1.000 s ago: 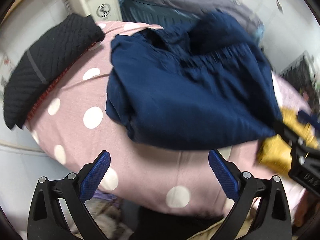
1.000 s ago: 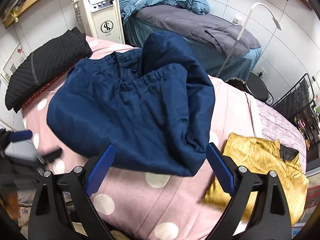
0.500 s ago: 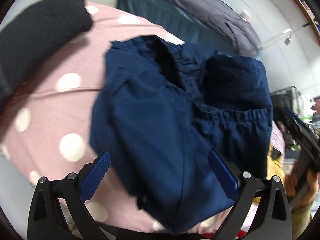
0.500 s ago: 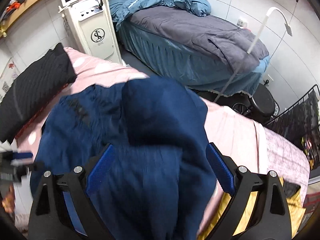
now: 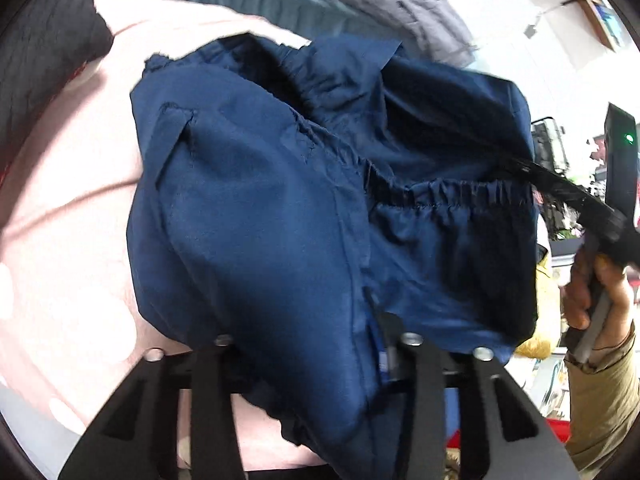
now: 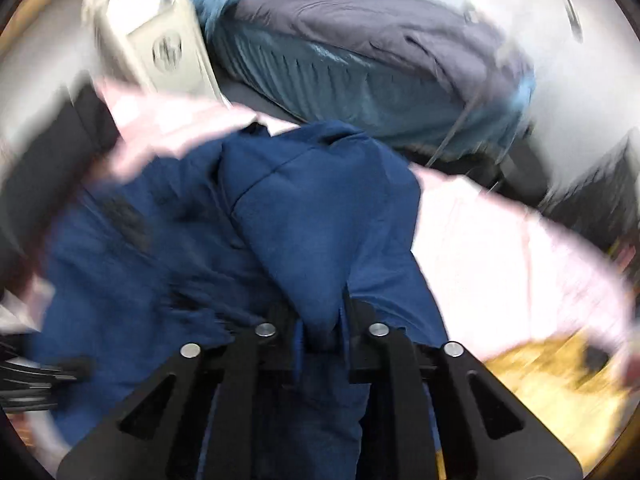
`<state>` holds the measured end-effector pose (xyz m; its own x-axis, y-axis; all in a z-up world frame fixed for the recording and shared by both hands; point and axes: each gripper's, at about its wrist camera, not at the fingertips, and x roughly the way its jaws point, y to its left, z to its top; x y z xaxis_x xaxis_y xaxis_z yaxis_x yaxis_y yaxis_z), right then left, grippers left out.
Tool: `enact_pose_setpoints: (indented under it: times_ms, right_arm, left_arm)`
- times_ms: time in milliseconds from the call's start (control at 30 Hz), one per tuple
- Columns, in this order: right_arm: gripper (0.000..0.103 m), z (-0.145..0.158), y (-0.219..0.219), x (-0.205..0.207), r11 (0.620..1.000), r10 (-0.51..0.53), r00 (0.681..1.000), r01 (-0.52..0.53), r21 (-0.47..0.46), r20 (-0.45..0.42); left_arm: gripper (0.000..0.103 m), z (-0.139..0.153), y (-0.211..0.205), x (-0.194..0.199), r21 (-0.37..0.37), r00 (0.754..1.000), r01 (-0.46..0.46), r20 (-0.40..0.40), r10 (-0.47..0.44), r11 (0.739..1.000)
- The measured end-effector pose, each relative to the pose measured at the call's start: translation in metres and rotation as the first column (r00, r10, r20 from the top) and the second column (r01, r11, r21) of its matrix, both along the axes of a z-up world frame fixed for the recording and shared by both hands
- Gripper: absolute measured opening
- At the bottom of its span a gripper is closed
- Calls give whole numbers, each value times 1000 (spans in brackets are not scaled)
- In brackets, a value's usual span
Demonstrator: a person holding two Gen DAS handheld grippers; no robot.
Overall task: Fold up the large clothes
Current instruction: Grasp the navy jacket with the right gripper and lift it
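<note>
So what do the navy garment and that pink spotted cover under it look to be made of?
Navy garment: thin woven cloth, probably cotton or a blend, matte; it creases sharply and has a gathered elastic band.
Pink spotted cover: soft printed woven fabric, likely cotton, matte; it stretches smooth with shallow folds. Exact fibre cannot be told.

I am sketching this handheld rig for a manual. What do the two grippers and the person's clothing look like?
Both the left gripper and right gripper are matte black plastic, with angular arms, triangular cut-outs and round silver bolt heads. Blue textured pads line the fingers. Seen from the left wrist view, the right gripper's body carries a small green light. The person's sleeve is olive-khaki.
</note>
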<state>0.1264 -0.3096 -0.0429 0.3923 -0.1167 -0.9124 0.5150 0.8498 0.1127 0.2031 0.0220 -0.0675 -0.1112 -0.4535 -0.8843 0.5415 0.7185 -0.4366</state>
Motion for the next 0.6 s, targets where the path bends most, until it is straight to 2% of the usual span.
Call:
enact_pose_setpoints:
  times_ms: [67,133,200,300,367,467,533,567,600]
  right_arm:
    - [10,22,-20,-29,982,-97,990,78,172,105]
    - [8,44,-35,-59,949,-188,966,131,285,180]
    - [0,70,-45,-95,930,-237,940,146,338,245]
    - [0,121,-47,-155,941,-239,903,125,314,357]
    - [0,145,-45,-193,965,-219,915,151,214,340]
    - [1,141,-42,-227,982,-183,953,168,85,240]
    - [20,121,-42,-234,980,-194,963,181,83,188]
    - [63,106,-42,-233,976,-193,966,172,131,172]
    - [87,93,-40,-229,971,-193,966,162,174,175]
  left_arm:
    - [17,12,5,1,-25,999,19,32,-18,1000]
    - [15,33,17,2,-80,998,21,55,-17,997]
    - [14,59,33,-1,-142,997,17,83,-5,990]
    - [12,90,55,-17,-163,988,38,156,-12,986]
    - [12,97,67,-29,-133,985,46,173,-23,990]
    - [11,88,76,-54,-90,987,20,158,-6,996]
    - [10,79,75,-70,-84,993,-3,114,12,996]
    - [10,74,70,-81,-80,995,-2,96,9,997]
    - [10,71,63,-95,-73,996,9,91,-3,997]
